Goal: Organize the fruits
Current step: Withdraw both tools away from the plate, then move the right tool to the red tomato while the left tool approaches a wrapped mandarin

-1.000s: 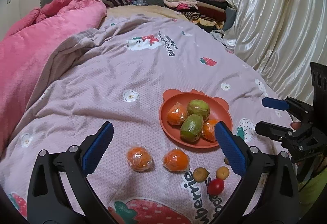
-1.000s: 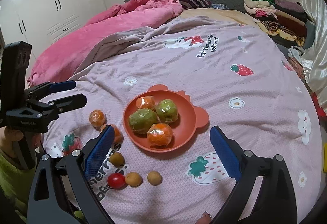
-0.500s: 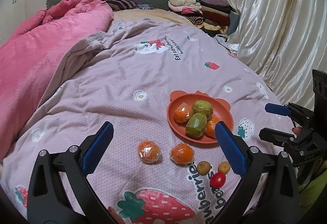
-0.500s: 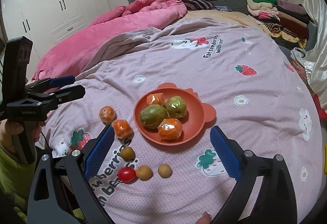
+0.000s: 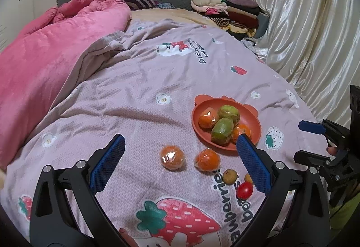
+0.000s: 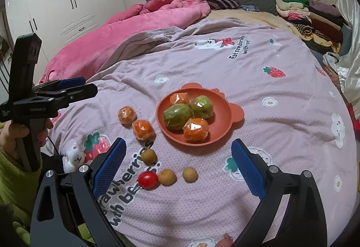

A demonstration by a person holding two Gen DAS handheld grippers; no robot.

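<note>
An orange plate (image 6: 226, 122) on the bedspread holds two green wrapped fruits (image 6: 177, 113) and two wrapped oranges (image 6: 195, 130). Left of it lie two more wrapped oranges (image 6: 127, 114) (image 6: 143, 129). Nearer me are three small brown fruits (image 6: 167, 176) and a red cherry tomato (image 6: 147, 180). My right gripper (image 6: 177, 144) hovers open above the plate's near side, holding nothing. My left gripper (image 5: 180, 141) is open and empty too, above the loose oranges (image 5: 172, 157), with the plate (image 5: 254, 118) at its right finger.
A pink duvet (image 5: 56, 55) is heaped along the bed's left side. Folded clothes (image 5: 225, 6) are stacked at the far right by a shiny curtain (image 5: 310, 28). White wardrobes (image 6: 63, 3) stand to the left. A hand (image 6: 13, 134) holds the left gripper's handle.
Both grippers have drawn back and up a little, so the plate and loose fruits sit further off in both views. No fruit has moved. Both stay open.
</note>
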